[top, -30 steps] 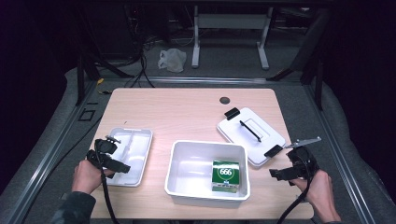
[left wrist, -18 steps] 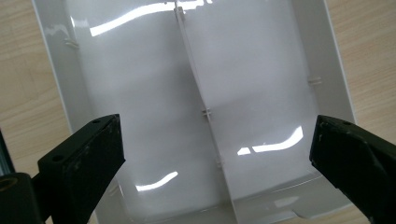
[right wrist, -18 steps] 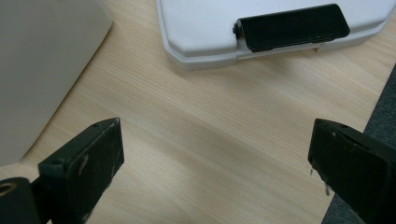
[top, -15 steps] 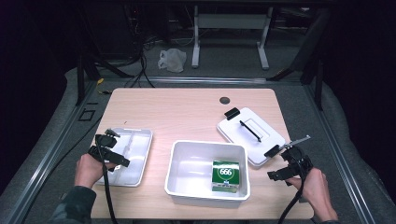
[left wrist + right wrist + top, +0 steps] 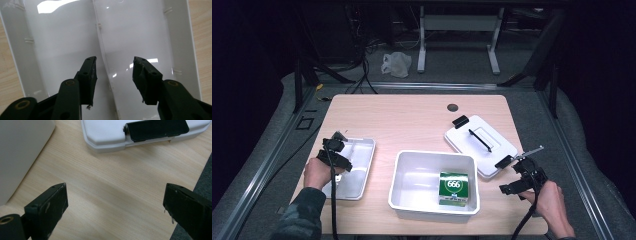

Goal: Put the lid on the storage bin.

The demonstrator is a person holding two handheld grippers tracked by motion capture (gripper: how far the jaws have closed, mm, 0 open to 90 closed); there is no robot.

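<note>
Tray (image 5: 354,175) at table's left edge, directly under left gripper (image 5: 113,66); a raised ridge of the tray runs between its jaws, which have just been closing (not yet pinching). Gripper has edged further over the tray. Right gripper (image 5: 115,195) gapes over bare table (image 5: 112,177), lid (image 5: 110,135) ahead, partly cropped.

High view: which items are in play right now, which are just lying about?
In play: left gripper, jaws just closing astride the white tray's centre ridge.

Lying about: white bin, green box, lid, plastic bag; right gripper open over bare table.
</note>
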